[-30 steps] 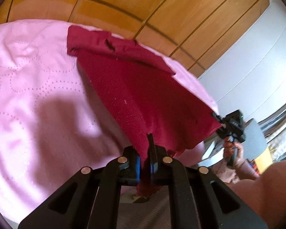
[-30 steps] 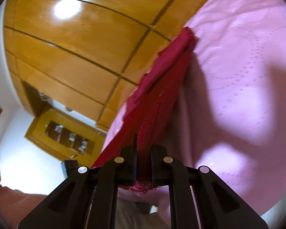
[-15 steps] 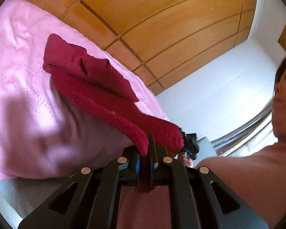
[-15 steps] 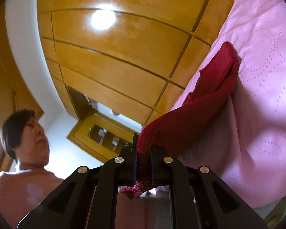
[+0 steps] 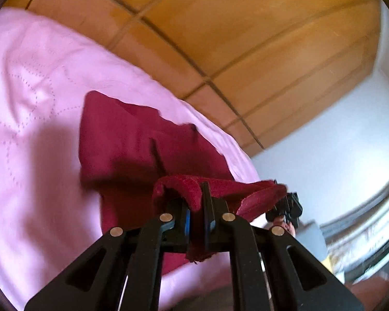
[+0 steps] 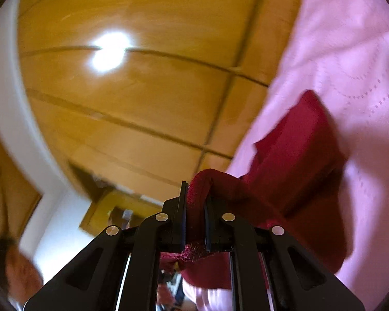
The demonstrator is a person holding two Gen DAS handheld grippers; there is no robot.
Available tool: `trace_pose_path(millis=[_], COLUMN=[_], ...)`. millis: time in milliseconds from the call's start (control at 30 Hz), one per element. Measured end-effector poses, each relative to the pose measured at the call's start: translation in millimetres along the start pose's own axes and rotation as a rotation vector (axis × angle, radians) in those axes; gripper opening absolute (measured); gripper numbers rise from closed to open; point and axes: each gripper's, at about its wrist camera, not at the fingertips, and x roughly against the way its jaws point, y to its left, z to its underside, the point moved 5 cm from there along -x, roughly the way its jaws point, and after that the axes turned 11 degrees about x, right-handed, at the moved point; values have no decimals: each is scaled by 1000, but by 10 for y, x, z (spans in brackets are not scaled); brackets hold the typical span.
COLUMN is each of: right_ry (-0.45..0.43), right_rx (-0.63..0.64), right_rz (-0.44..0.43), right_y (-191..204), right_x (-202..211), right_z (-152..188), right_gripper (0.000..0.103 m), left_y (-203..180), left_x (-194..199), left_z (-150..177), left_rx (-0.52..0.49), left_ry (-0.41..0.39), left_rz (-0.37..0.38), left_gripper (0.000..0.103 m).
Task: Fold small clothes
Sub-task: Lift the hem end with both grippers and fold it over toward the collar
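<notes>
1. On the bed (image 5: pixel 33 98), covered in a pink quilted spread, a dark red garment (image 5: pixel 132 145) is seen partly lying and partly lifted; its far part rests on the spread, its near edge is raised off it.
2. The left gripper (image 5: pixel 198 223) is pressed together on one near corner of the garment; cloth is pinched between the jaws and a frayed bit hangs below them.
3. The right gripper (image 6: pixel 195 223) is likewise pinching the other near corner, with cloth bunched over the top of its jaws.
4. Key relation: the held edge runs between the two grippers, across the body; the rest of the garment lies ahead of both, away from the person. The right gripper is also visible at the far end of that edge in the left wrist view.
5. Judged step: the near edge is being carried forward over the far part, so a fold is likely under way. The next move would call for both corners to be laid down level and together.
6. A wooden wardrobe (image 6: pixel 142 103) stands behind the bed, and a white wall (image 5: pixel 337 142) to the side; nothing is seen on the spread in the way.
7. Both views are motion-blurred, so the exact garment type cannot be told.
</notes>
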Motion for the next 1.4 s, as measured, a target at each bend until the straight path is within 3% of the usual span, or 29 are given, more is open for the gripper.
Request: trace_pose_path(millis=[300, 367, 400, 433, 467, 500, 533, 567, 600, 667, 733, 933, 967, 1100, 1133, 1167, 1233, 1400], right_ry=[34, 42, 45, 44, 41, 27, -3, -32, -69, -107, -69, 172, 191, 240, 251, 274, 321, 240], right_rx=[-114, -129, -139, -152, -159, -162, -148, -119, -76, -14, 30, 260, 288, 382, 386, 377, 375, 487], right_rz=[190, 240, 254, 269, 279, 279, 273, 282, 298, 295, 307, 563, 593, 677, 700, 731, 790, 805], right_y=[-733, -874, -936, -1006, -1027, -1037, -1006, -956, -887, -764, -713, -668, -664, -727, -770, -854, -979, -754], right_x=[-623, -714, -753, -799, -799, -811, -804, -784, -747, -707, -761, -1088, -1107, -1286, -1318, -1364, -1465, -1473], right_z=[-324, -328, -322, -323, -325, -350, -403, -455, -531, -641, -667, -535, -499, -502, -517, -517, -471, -585], right_gripper=[9, 9, 11, 22, 39, 44, 53, 60, 61, 61, 61, 61, 61, 61, 56, 34, 11, 7], left_y=[581, 661, 683, 693, 692, 663, 644, 606, 588, 533, 515, 481, 495, 547, 556, 583, 629, 615], left_x=[-643, -759, -820, -841, -879, -876, -850, -747, -656, -501, -503, -842, -897, -1082, -1116, -1165, -1272, -1321], left_z=[-592, -663, -676, -671, -686, -713, -762, -830, -874, -963, -959, -843, -853, -918, -935, -931, -897, -800], left_rx=[123, 111, 97, 94, 100, 118, 132, 141, 142, 128, 104, -35, -43, -22, -21, -29, -80, -177], left_ry=[-19, -29, -24, -17, -8, -18, -49, -127, -182, -256, -254, -178, -173, -159, -164, -170, -191, -273], left_rz=[-149, -218, -249, -262, -251, -218, -203, -209, -218, -227, -277, -508, -563, -651, -670, -710, -810, -873], left_gripper=[7, 10, 15, 20, 39, 55, 63, 80, 86, 85, 81, 75, 75, 75, 75, 75, 74, 75])
